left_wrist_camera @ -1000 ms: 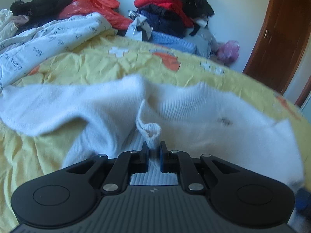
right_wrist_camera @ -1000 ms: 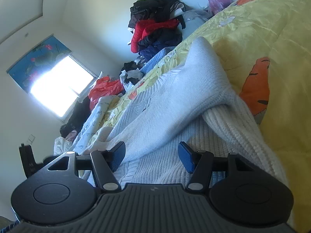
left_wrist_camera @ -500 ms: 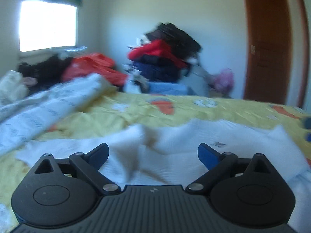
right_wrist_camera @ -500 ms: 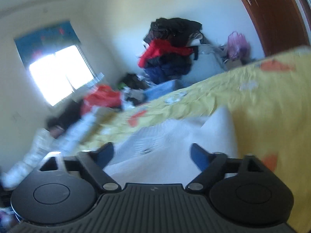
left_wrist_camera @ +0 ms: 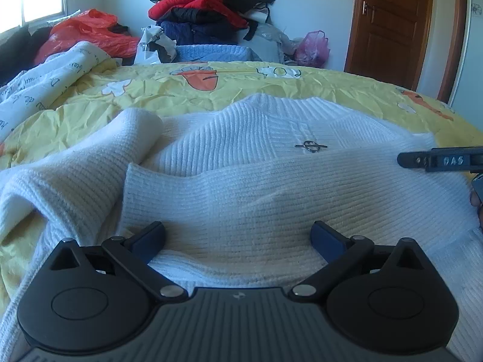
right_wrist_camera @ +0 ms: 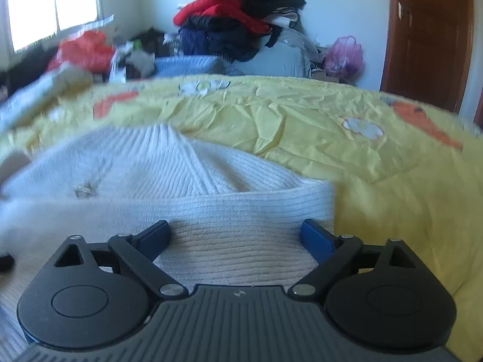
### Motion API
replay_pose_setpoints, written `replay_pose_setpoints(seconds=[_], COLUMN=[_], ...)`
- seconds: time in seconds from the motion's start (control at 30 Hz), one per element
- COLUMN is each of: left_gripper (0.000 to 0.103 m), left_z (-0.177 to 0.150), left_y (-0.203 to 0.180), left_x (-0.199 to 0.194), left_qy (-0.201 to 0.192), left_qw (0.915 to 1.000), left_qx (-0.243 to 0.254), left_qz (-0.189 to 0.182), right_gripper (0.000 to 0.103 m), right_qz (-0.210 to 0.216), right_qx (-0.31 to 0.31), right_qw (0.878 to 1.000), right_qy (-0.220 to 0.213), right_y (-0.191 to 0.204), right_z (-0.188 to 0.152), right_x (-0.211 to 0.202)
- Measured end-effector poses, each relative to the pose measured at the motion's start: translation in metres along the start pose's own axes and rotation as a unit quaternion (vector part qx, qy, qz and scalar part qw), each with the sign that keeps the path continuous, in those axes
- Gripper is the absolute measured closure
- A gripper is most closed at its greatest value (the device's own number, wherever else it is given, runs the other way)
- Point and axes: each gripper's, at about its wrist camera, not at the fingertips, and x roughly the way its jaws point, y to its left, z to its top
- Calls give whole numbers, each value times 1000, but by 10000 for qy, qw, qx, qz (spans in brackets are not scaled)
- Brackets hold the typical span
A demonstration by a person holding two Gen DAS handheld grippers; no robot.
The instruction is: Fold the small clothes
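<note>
White knit sweater (left_wrist_camera: 271, 187): it lies spread on the yellow bedspread (left_wrist_camera: 211, 96), with one band of knit already laid crosswise over its body, so you are judged to be partway through the fold. Your left gripper (left_wrist_camera: 238, 236) hovers low over the near hem with its jaws wide and nothing between them; your right gripper (right_wrist_camera: 235, 235) does likewise at the sweater's right end, jaws wide and empty, its tip entering the left wrist view at 3 o'clock. Both stand spread because the cloth rests flat and needs no holding at present. A small metal ornament (left_wrist_camera: 311, 146) sits on the chest at 12 o'clock from your left jaws. A loose sleeve (left_wrist_camera: 90, 163) bunches at 10 o'clock; it is probably the next part to tuck in. The heap of clothes (left_wrist_camera: 211, 9) beyond the bed lies well apart.
</note>
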Motion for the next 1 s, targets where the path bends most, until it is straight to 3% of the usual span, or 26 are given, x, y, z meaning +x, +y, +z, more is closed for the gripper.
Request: replay_pose_setpoints(seconds=[0.1,0.27,0.33,0.4,0.43,0.47,0.53,0.57,0.6,0.67,0.7,0.77,0.8,0.83,0.9,0.97,1.0], left_gripper=[0,0,0,0,0,0,0,0,0,0,0,1,12,39,63,67,74], left_z=[2,-19,-23,-24,-24,-26,-35,-40,-44,-44,-42,-37,-34,-33,-29,-27,-25], left_y=[2,52,91,143,171,205,259,285,302,325,330,335,335,332,331,331,331], left_x=[-12,-77,-89,-89,-86,-84,-80,-77,-76,-72,-70,-63,-60,-56,-50,-47,-44], left_qy=[-116,-893,-952,-795,-700,-623,-651,-671,-816,-983,-1019,-1063,-1111,-1096,-965,-949,-926], left_qw=[9998,9939,9899,9806,9713,9548,9187,8967,8836,8659,8632,8669,8719,8779,8908,8982,9017], left_qx=[-89,-639,-1036,-1698,-2155,-2778,-3820,-4320,-4580,-4888,-4931,-4853,-4744,-4620,-4340,-4168,-4078], left_qz=[-118,-121,168,572,730,857,766,687,535,394,377,406,492,619,936,1022,1103], right_gripper=[8,8,7,7,7,7,7,7,7,7,7,7,7,7,7,7,7], right_qz=[-30,-78,-94,-79,-75,-74,-89,-102,-118,-144,-147,-146,-144,-141,-145,-142,-139], right_qx=[-3,-7,-16,1,10,17,30,37,36,31,34,37,42,49,51,57,61], right_qw=[10000,9999,9999,9999,9999,9999,9999,9999,9999,9998,9998,9998,9998,9998,9998,9998,9998], right_qy=[-12,-70,-78,-83,-85,-89,-105,-111,-115,-123,-123,-121,-119,-119,-117,-118,-118], right_y=[2,3,3,3,3,3,3,4,4,5,4,4,5,4,5,5,4], right_z=[-1,-1,-2,-2,-1,-1,-2,-2,-2,-2,-2,-2,-2,-2,-2,-2,-2], right_x=[-2,-4,-5,-5,-5,-4,-5,-5,-5,-5,-5,-5,-5,-5,-5,-4,-4])
